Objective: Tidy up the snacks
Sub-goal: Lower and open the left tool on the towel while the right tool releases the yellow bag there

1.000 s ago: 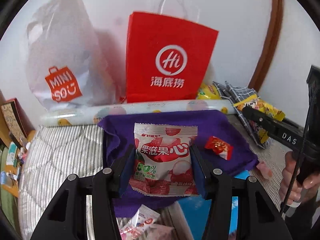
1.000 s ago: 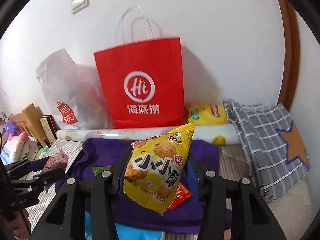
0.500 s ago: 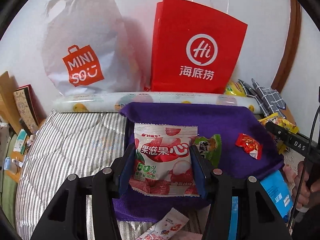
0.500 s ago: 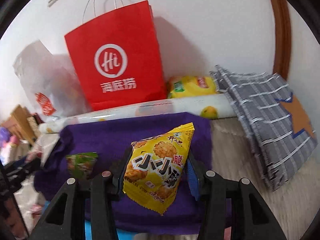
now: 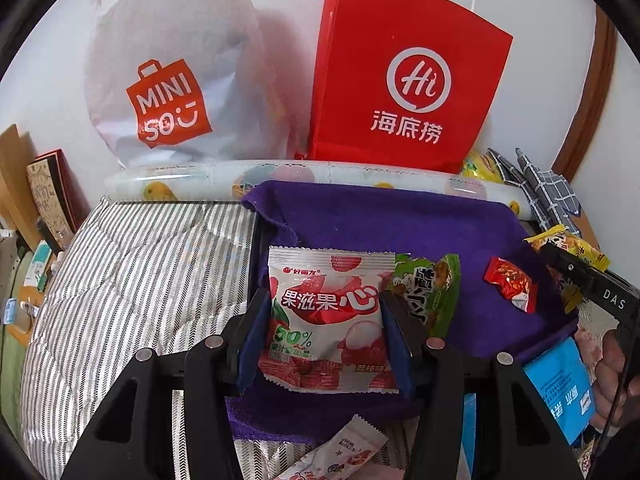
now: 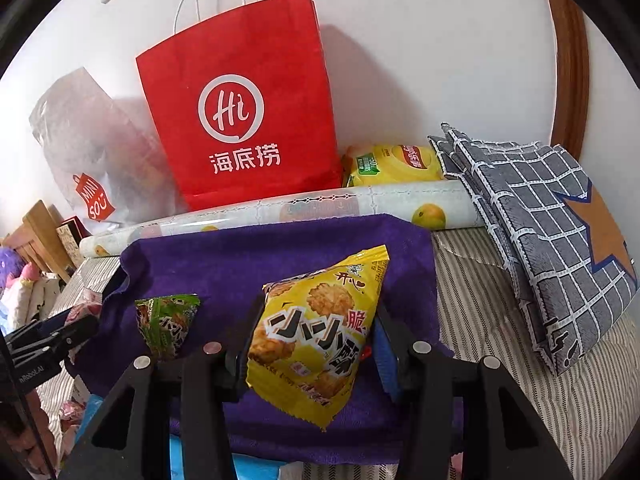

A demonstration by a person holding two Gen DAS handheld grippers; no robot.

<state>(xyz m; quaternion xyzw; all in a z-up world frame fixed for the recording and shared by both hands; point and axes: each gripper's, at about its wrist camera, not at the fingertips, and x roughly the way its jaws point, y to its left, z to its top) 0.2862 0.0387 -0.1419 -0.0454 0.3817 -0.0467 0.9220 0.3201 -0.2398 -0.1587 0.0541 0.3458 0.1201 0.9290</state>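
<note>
- Right now the left gripper [image 5: 326, 320] is clamped on a white-and-pink lychee snack packet [image 5: 326, 316], its blue pads pressing both side edges; the print shows large Chinese characters and "50%" in green.
- The packet hangs above a purple cloth [image 5: 400, 224] spread over a striped quilt [image 5: 132, 264].
- Just beside it on the cloth lies a green snack packet [image 5: 430, 292] with black Chinese lettering, and further right a small red wrapped sweet [image 5: 510, 286].
- Meanwhile the right gripper [image 6: 316, 336] is closed on a yellow snack packet [image 6: 316, 332], tilted, printed with bold black Chinese characters and pictures of round crackers; it too hangs over the purple cloth.
- Behind the cloth lies a rolled sheet printed with fruit [image 6: 320, 208], and against the wall stands a red paper bag [image 6: 240, 112] with a white "Hi" in a ring and three Chinese characters beneath.
- Left of it leans a translucent plastic bag [image 5: 168, 72] with an orange "MINISO" logo.
- A yellow pack [image 6: 390, 164] sits right of the red bag, touching a grey checked fabric [image 6: 532, 216].
- The right gripper's black finger, in the left wrist view, reads "DAS".
</note>
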